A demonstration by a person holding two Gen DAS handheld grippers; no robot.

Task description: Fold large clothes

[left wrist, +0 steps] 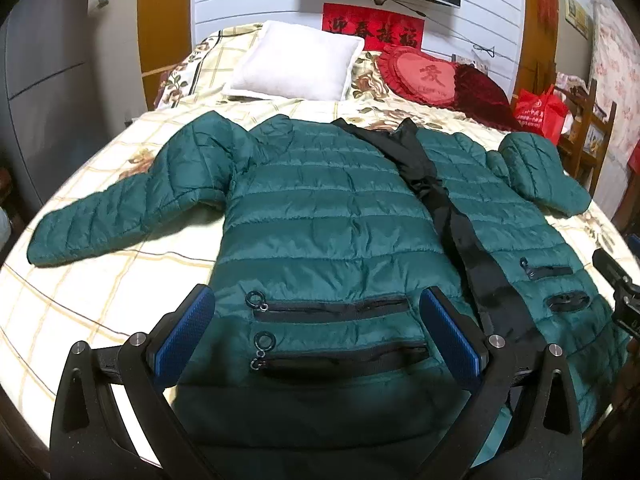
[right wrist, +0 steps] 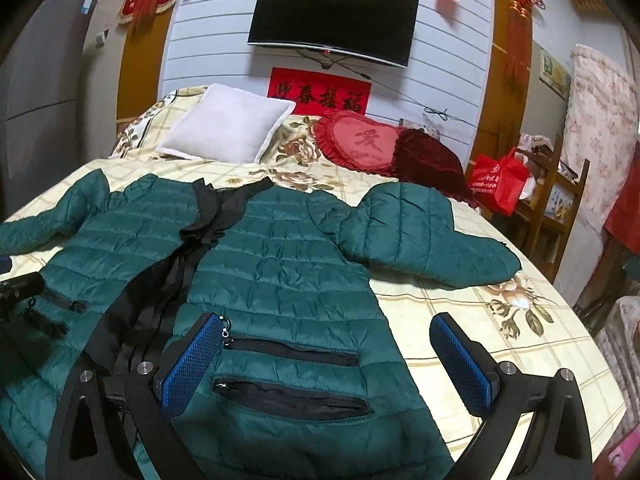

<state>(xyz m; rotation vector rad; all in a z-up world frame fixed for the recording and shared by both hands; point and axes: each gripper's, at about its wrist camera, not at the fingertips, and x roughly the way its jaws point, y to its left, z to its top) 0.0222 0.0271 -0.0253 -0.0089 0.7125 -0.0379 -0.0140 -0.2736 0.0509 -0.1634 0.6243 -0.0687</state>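
A dark green quilted puffer jacket (left wrist: 320, 216) lies flat and front up on the bed, with a black zipper strip down its middle and both sleeves spread out. It also shows in the right wrist view (right wrist: 280, 264). My left gripper (left wrist: 320, 320) is open and empty, hovering over the jacket's lower left pockets near the hem. My right gripper (right wrist: 328, 352) is open and empty, over the lower right pockets, with its right finger (right wrist: 460, 364) above bare bedsheet. The right sleeve (right wrist: 424, 236) lies bent beside the body.
The bed (left wrist: 100, 280) has a cream floral checked sheet. A white pillow (left wrist: 296, 62) and a red heart cushion (left wrist: 424, 74) lie at its head. A red bag (right wrist: 496, 184) sits on a wooden chair at the right. A TV (right wrist: 332, 20) hangs on the wall.
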